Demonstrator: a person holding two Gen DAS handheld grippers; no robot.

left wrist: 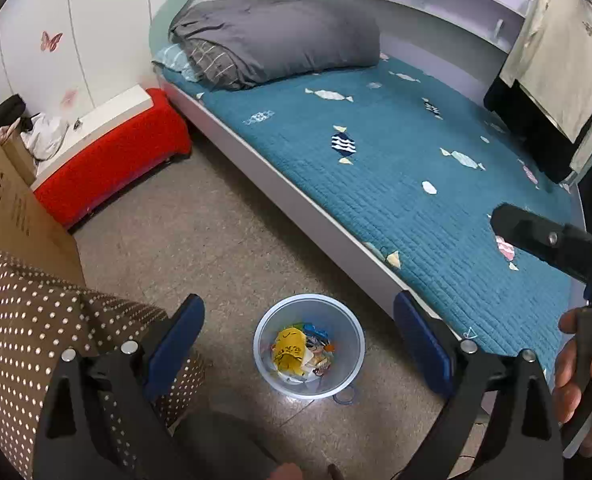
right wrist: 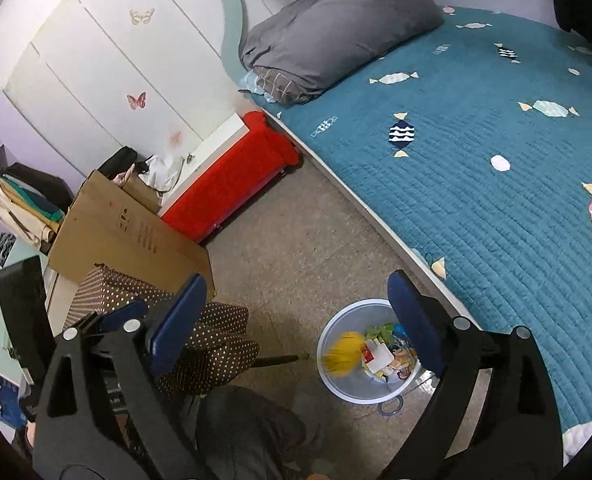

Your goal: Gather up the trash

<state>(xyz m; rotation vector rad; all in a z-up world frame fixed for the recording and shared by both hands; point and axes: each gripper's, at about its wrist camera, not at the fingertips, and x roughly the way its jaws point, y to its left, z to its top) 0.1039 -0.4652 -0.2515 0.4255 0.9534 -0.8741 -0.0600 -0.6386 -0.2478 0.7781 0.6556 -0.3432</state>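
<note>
Both grippers, left [left wrist: 299, 344] and right [right wrist: 297, 324], hover w/ jaws wide apart, nothing held. Bin [left wrist: 337, 316] on floor beside bed [left wrist: 415, 184], wrappers [left wrist: 292, 350] already inside. Looks like between pickups or near done; next: scan floor for leftover trash.

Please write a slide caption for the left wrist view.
Open left gripper above a trash bin beside the bed.

Translucent pale-blue plastic waste bin [left wrist: 347, 364], smooth, holding glossy printed wrappers and yellow paper [left wrist: 289, 354]. Speckled stone floor [left wrist: 224, 240], polished. Teal quilted cloth bedspread [left wrist: 435, 216], matt, ribbed. Red plush bench cover [left wrist: 112, 160], fuzzy. Brown corrugated cardboard sheet [right wrist: 132, 236], matt. Blue gripper pads [right wrist: 178, 326], smooth, on matt black plastic.
</note>
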